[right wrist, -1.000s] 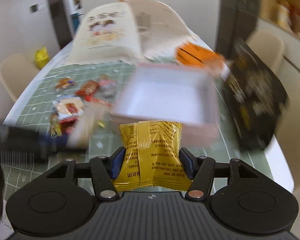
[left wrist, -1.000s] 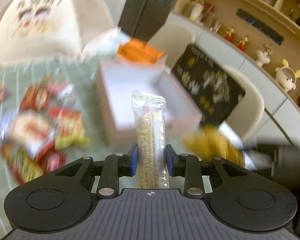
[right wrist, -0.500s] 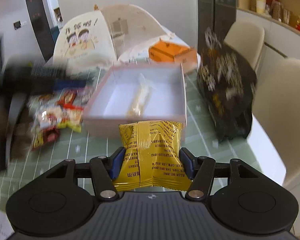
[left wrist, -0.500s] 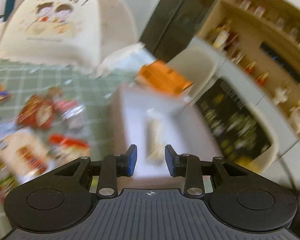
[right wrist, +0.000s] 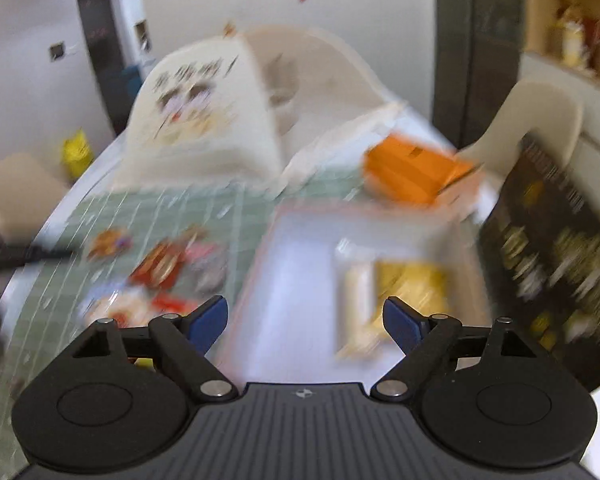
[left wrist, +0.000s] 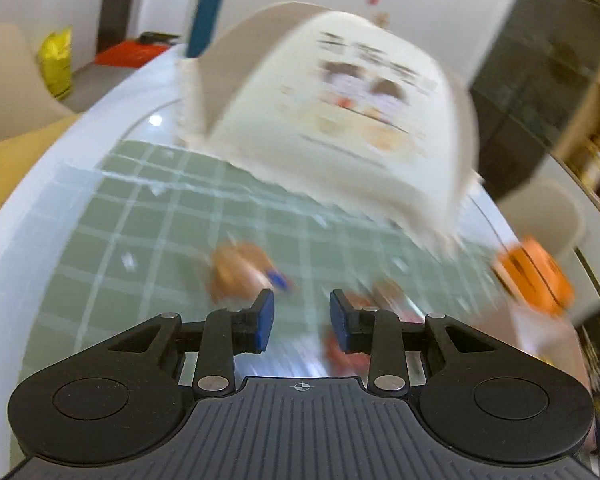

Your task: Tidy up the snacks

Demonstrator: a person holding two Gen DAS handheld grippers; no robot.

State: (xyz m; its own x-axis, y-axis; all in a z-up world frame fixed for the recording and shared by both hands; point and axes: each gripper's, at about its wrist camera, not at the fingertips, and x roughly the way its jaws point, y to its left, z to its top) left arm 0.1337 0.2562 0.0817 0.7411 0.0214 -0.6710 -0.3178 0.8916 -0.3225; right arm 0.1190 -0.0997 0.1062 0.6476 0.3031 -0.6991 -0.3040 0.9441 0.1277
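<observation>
Left side first. Your left gripper (left wrist: 300, 316) hangs over the green checked mat (left wrist: 148, 248) with its jaws set narrow and nothing between them. Just beyond its fingertips lies a blurred orange-brown snack (left wrist: 236, 272); red packets (left wrist: 344, 344) sit partly hidden behind the right finger. In the right wrist view the same loose pile of snack packets (right wrist: 160, 272) lies on the mat, just left of the pink-rimmed box (right wrist: 300, 280).

I judge these packets light, soft and crinkly, with slick film that will slide under the pads and contents that may crush. Take each one across its narrow width near the middle, not by a sealed end, and close only until the film stops yielding.

Centre and right. Your right gripper (right wrist: 304, 324) stands wide and empty above the box; its jaws have just been opening, and nothing is between them. The yellow packet (right wrist: 412, 284) lies inside the box, beside the pale snack bar (right wrist: 356, 304), apparently touching it, though blur prevents certainty. The orange carton (right wrist: 416, 172) stands beyond the box and a black printed bag (right wrist: 552, 264) just beside it on the right.
</observation>
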